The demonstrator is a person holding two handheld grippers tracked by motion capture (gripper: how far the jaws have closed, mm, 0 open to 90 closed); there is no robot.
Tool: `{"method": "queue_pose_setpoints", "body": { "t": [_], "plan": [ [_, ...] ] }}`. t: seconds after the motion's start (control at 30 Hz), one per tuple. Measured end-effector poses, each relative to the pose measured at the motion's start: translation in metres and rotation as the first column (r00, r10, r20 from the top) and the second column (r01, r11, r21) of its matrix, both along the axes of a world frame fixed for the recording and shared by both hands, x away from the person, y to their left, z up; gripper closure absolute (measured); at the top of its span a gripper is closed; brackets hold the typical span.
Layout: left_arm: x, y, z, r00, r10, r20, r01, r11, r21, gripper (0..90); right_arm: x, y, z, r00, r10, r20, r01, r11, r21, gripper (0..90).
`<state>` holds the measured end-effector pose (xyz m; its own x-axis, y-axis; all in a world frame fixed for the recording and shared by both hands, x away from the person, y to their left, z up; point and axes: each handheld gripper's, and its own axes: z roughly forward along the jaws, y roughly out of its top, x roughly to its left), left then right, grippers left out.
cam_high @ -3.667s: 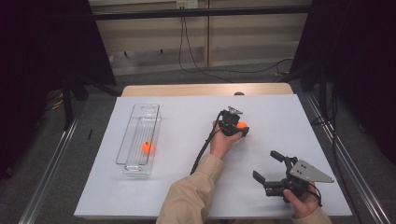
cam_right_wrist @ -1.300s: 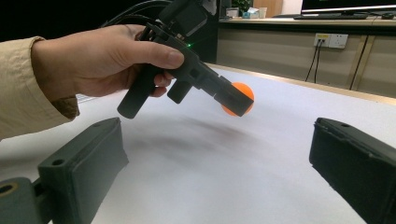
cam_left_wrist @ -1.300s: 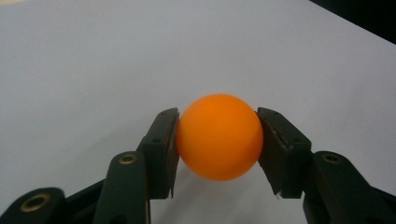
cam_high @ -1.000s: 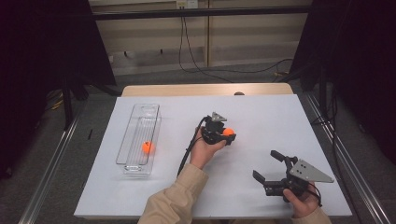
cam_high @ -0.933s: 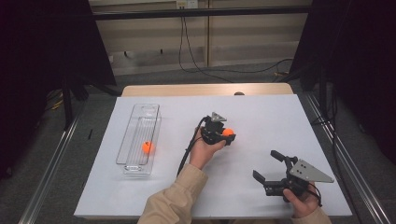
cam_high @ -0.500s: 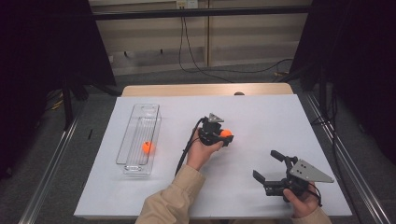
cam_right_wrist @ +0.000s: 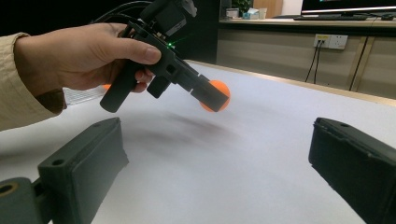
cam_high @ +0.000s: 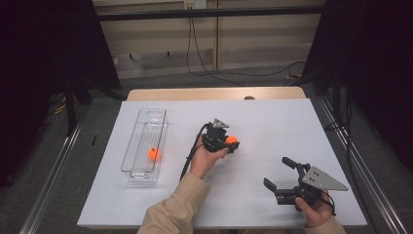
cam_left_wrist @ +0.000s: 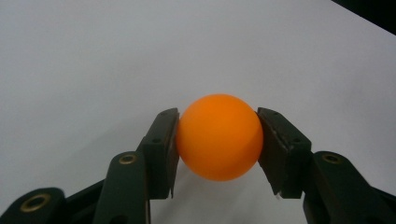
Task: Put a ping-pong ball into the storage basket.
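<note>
No legible text or labels anywhere

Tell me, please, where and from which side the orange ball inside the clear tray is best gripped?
Grip the orange ball in the tray across its widest middle, coming straight down from above. The clear tray is long and narrow with raised walls, so a side approach looks blocked. Probably align the jaws along the tray's length. The open right gripper is free.

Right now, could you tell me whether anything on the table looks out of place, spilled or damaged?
Nothing stands out. The left gripper holds one orange ball squarely above the white table, a second orange ball sits inside the clear tray, and the right gripper waits open.
</note>
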<state>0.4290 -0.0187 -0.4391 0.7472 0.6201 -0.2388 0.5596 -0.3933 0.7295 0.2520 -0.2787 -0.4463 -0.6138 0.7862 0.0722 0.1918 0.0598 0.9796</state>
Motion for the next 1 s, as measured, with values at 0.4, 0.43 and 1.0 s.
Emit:
{"method": "queue_pose_setpoints", "body": {
  "t": [0.4, 0.43, 1.0],
  "plan": [
    [0.0, 0.005, 0.002, 1.0, 0.003, 0.002, -0.003, 0.9999, 0.012, 50.8, 0.0, 0.0, 0.0, 1.0, 0.001, 0.0, -0.001, 1.0, 0.0, 2.9],
    [0.0, 0.006, 0.002, 1.0, -0.001, 0.004, 0.001, 0.9999, 0.011, 50.8, 0.0, 0.0, 0.0, 1.0, 0.001, 0.0, -0.001, 1.0, -0.001, 2.9],
    [-0.002, 0.014, 0.006, 1.0, -0.002, -0.003, 0.002, 0.9999, 0.015, 50.8, 0.0, 0.0, 0.0, 1.0, 0.001, 0.002, -0.001, 1.0, -0.004, 2.9]
  ]
}}
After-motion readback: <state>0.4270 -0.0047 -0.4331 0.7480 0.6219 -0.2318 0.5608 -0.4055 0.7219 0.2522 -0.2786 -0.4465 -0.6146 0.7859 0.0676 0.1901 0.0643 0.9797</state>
